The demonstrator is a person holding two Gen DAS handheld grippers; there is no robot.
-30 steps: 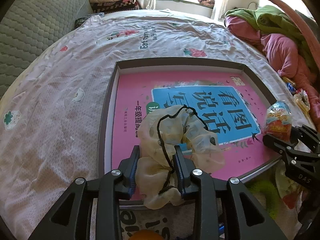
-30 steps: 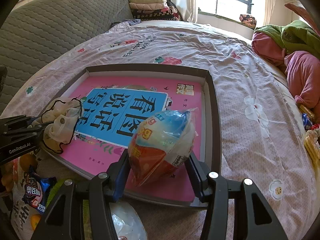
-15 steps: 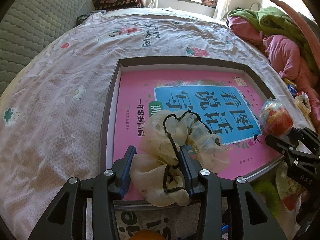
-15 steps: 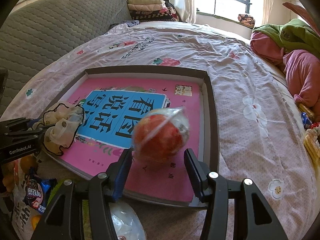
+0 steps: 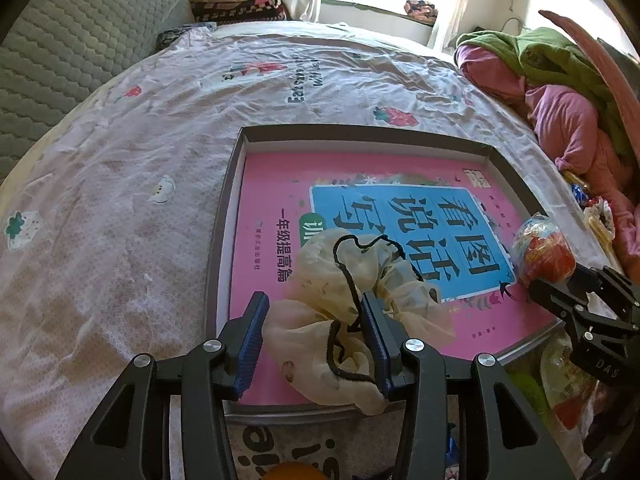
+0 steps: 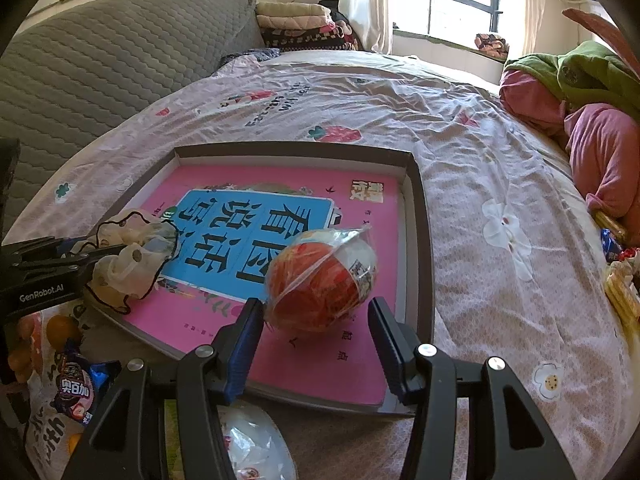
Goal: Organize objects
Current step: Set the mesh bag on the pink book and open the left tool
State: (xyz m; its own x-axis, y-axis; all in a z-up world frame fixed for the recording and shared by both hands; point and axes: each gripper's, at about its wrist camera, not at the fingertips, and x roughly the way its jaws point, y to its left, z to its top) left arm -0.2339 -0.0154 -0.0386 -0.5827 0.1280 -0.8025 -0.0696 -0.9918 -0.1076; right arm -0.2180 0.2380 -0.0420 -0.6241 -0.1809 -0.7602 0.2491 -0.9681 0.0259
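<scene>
**Cream scrunchie and wrapped ball both sit in the tray, jaws parted**

Cream gauze fills the space between the jaws of the left gripper point(image 5: 314, 340): the scrunchie point(image 5: 352, 312), edged with black cord, lies on the pink book point(image 5: 272, 184) at the near rim of the tray point(image 5: 224, 216). Those jaws are opening. The left pad stands clear of the cloth, the right pad is at its edge, so the cloth looks released rather than pinched. From the jaws the scrunchie spreads toward twelve and one o'clock, its long line running from the near rim up across the cover.

In the right wrist view the right gripper point(image 6: 316, 344) has its jaws apart and steady. The red ball in clear wrap point(image 6: 320, 280) rests on the book just ahead of them at twelve o'clock, the left pad about touching the wrap, the right pad well clear. It sits free, not gripped, near the tray's right wall.

Each hand is nearest its own thing, and a straight pull back toward six o'clock should clear both.

Farther out lies the flowered bedsheet point(image 5: 120, 200), with heaped clothes point(image 6: 592, 92) at two o'clock.
</scene>
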